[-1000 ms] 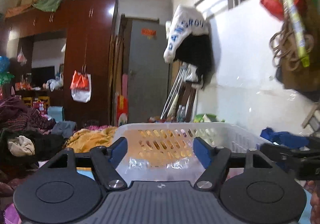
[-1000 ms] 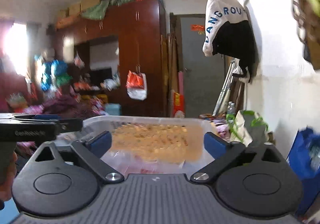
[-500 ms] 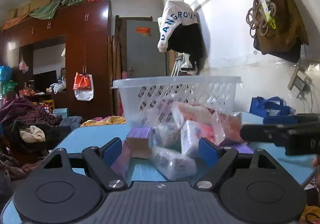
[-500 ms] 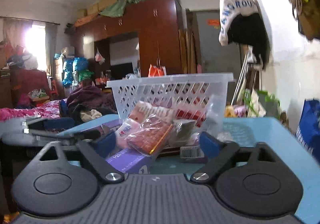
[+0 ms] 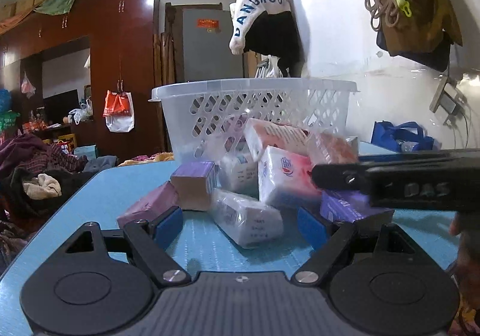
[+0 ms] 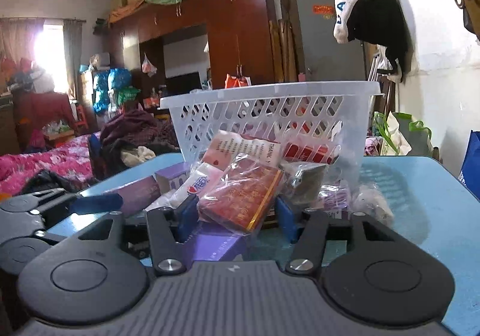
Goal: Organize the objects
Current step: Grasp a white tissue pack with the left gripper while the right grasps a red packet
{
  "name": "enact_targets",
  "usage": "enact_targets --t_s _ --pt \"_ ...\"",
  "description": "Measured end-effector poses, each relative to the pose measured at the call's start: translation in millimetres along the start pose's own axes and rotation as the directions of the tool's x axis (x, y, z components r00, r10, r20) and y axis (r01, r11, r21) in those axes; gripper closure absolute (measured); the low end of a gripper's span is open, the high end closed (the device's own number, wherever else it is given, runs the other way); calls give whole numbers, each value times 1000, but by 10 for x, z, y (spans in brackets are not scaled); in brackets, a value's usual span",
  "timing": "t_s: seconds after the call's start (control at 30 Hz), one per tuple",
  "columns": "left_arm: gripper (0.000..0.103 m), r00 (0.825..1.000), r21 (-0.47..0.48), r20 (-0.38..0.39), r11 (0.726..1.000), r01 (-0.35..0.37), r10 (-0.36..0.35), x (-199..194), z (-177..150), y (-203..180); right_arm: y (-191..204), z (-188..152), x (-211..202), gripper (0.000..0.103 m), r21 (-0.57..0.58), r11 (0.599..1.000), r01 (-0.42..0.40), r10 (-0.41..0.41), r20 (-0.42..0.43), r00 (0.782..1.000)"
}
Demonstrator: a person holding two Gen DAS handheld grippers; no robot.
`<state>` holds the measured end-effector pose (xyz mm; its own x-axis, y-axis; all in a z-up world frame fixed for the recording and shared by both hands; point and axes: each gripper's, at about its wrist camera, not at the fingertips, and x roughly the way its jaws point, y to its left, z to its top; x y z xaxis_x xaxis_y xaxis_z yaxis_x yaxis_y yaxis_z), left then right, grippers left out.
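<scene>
Several small packets lie heaped on the blue table (image 5: pixel 126 183), just in front of a white slotted basket (image 5: pixel 255 101) that stands upright behind them.

Item: red packet in clear wrap (image 6: pixel 240 201), topmost on the near side of the heap, tilted, resting on a purple box (image 6: pixel 210 243). Judged light, flat and fairly stiff; the loose, glossy film is likely to slide and crinkle under the pads. Best taken across its two long edges, near the middle, so it does not swing.

Item: clear-wrapped tissue pack (image 5: pixel 246 225), lying flat on the table at the front of the heap. Judged soft, light and compressible; a hold across the short width should sink in and keep.

Item: white and pink tissue pack (image 5: pixel 282 177), leaning upright against others behind it. Same handling expected.

Item: purple carton (image 5: pixel 195 186), beside the tissue packs. Judged rigid, with square faces that suit a flat pinch.

Tool, right gripper (image 6: pixel 237 216): jaws have just been closing, the red packet between them; whether the pads already press on it cannot be told, since the wrap hides the contact.

Tool, left gripper (image 5: pixel 240 226): jaws spread wide and holding nothing, low over the table, the clear-wrapped pack lying between the fingers without touching either.
</scene>
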<state>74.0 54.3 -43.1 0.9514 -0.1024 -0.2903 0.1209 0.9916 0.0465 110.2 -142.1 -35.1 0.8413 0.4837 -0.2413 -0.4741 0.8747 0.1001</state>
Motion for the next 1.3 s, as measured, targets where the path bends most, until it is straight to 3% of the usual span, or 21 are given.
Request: enact_targets --t_s 0.1,0.23,0.33,0.4,0.47,0.53,0.9,1.3 --pt "17 1000 0 -15 1000 -7 7 31 7 -25 -45 16 -156 45 -7 1000 18 -18 47 999" --pt "17 995 31 -47 996 -89 91 81 31 -84 -136 32 -324 45 -9 1000 22 -21 92 996" --pt "19 992 40 -59 994 -106 108 100 49 -115 -238 39 -384 45 2 1000 29 -29 102 994" --pt "25 991 56 -65 992 -109 113 109 51 -158 -281 68 -406 45 2 999 36 -36 111 993" --pt "46 992 74 -73 992 -98 103 126 49 -213 -303 90 -414 45 5 999 38 -39 120 992" --pt "54 994 76 -69 994 -75 80 113 28 -237 -313 104 -420 45 1 999 45 -45 127 991" --pt "56 996 47 55 997 -67 64 -161 -32 -75 -408 52 -400 45 3 998 58 -58 101 993" --pt "56 992 31 116 998 -54 50 -275 -6 -13 -365 31 -379 45 -29 998 59 -57 93 994"
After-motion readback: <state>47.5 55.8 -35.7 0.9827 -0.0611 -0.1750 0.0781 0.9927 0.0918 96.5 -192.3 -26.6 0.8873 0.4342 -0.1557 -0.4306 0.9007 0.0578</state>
